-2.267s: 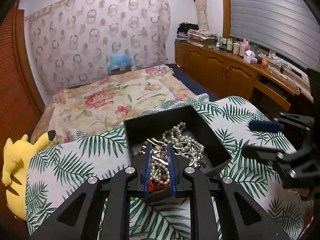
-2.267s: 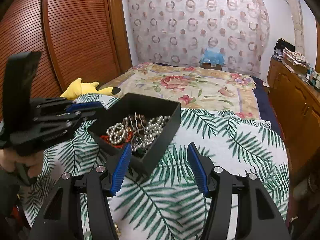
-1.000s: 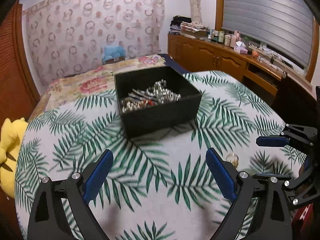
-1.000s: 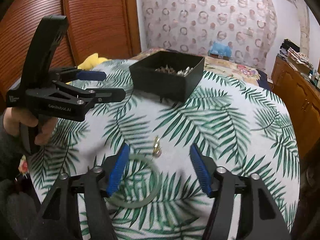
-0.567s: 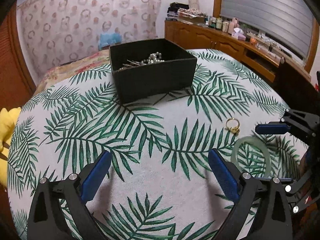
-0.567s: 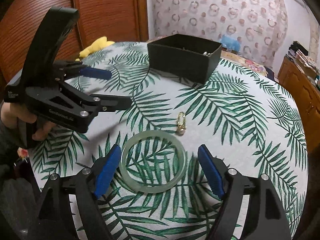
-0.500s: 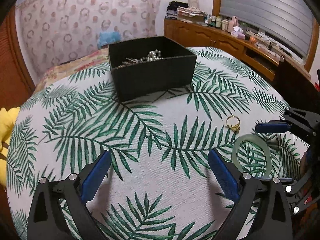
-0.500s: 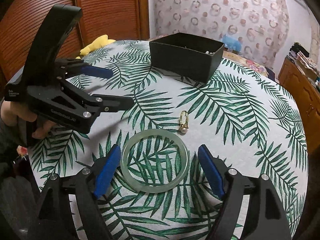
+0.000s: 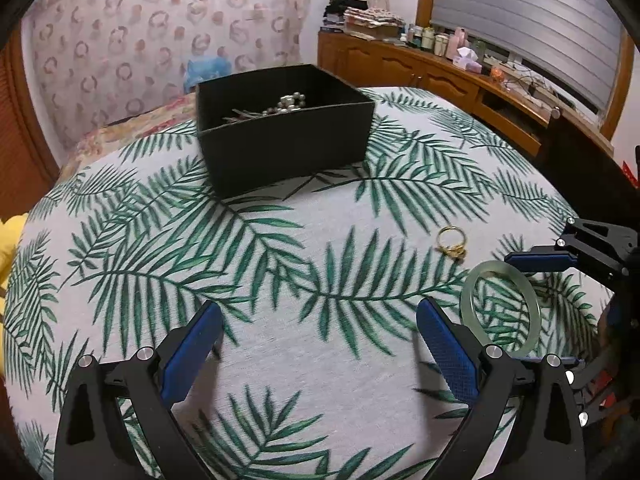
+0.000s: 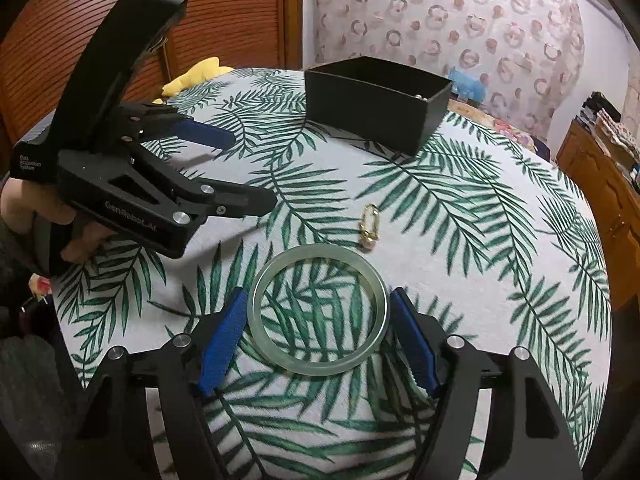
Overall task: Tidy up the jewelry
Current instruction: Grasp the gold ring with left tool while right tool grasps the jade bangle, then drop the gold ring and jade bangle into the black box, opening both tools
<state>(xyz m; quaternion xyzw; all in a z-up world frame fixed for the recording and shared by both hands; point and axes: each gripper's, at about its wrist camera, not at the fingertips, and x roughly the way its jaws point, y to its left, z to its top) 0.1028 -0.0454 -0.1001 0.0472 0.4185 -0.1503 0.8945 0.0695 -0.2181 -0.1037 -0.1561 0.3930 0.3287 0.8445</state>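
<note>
A pale green bangle (image 10: 320,250) lies flat on the palm-leaf tablecloth (image 10: 460,240). My right gripper (image 10: 318,296) straddles it, one blue pad at each side of the rim; its jaws are closing and a sliver of gap shows at the right pad. Just beyond the bangle (image 9: 465,304) lies a small gold ring (image 10: 367,236) (image 9: 454,250). The black box (image 9: 280,152) (image 10: 372,116) with pearls and hairpins (image 9: 280,106) stands at the far side. My left gripper (image 9: 318,308) (image 10: 248,170) hovers open over bare cloth to the left of the bangle, nothing between its fingers.
The round table's edge curves close on all sides. A yellow plush toy (image 10: 200,72) lies past the far left edge. A bed and wooden cabinets (image 9: 440,76) lie beyond. A person's hand (image 10: 60,216) holds the left gripper.
Both grippers have drawn back from the box and sunk toward the table. The right gripper has come down around the bangle, its pads now close to the rim.
</note>
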